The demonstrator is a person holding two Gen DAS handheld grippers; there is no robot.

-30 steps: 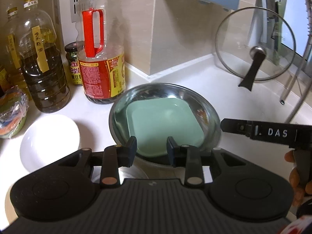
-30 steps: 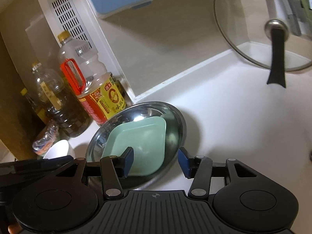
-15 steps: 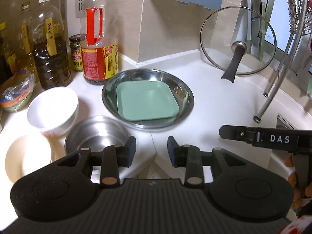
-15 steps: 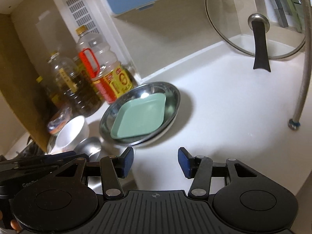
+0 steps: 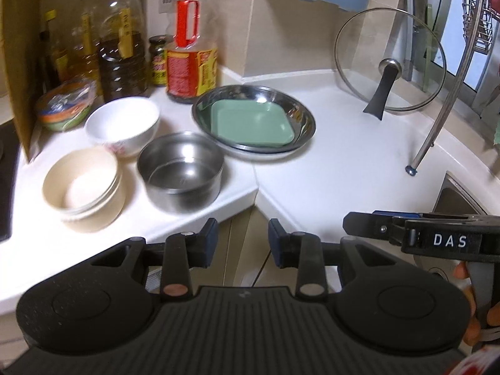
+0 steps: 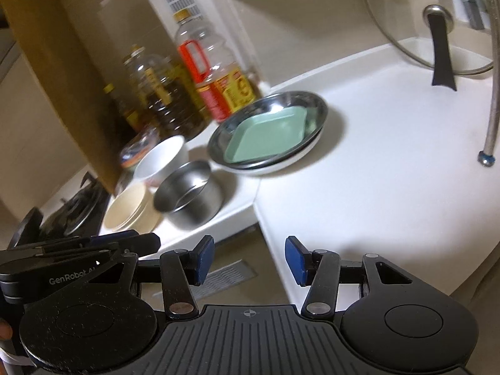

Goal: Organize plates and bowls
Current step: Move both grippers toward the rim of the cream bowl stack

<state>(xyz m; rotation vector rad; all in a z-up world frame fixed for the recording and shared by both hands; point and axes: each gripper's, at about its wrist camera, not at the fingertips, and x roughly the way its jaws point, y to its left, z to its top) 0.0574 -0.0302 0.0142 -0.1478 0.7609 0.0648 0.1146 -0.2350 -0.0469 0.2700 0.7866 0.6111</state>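
A green square plate (image 5: 250, 123) (image 6: 265, 136) lies inside a wide steel dish (image 5: 300, 115) (image 6: 315, 106) on the white counter. Left of it stand a steel bowl (image 5: 181, 168) (image 6: 187, 193), a white bowl (image 5: 122, 125) (image 6: 159, 159) and a cream bowl stack (image 5: 84, 187) (image 6: 128, 212). My left gripper (image 5: 240, 243) hovers open and empty off the counter's front corner. My right gripper (image 6: 250, 257) is open too, empty, over the counter edge; it shows at the right in the left wrist view (image 5: 359, 226).
Oil and sauce bottles (image 5: 190, 53) (image 6: 215, 72) line the back wall. A glass lid (image 5: 389, 62) (image 6: 437, 31) leans at the back right, beside a steel rack leg (image 5: 437, 125). A sink (image 5: 456, 197) is at the right, a stove burner (image 6: 72, 212) at the left.
Both grippers have pulled back from the steel dish toward the counter's front edge. The steel, white and cream bowls have come into view. Both pairs of jaws stay open and empty.
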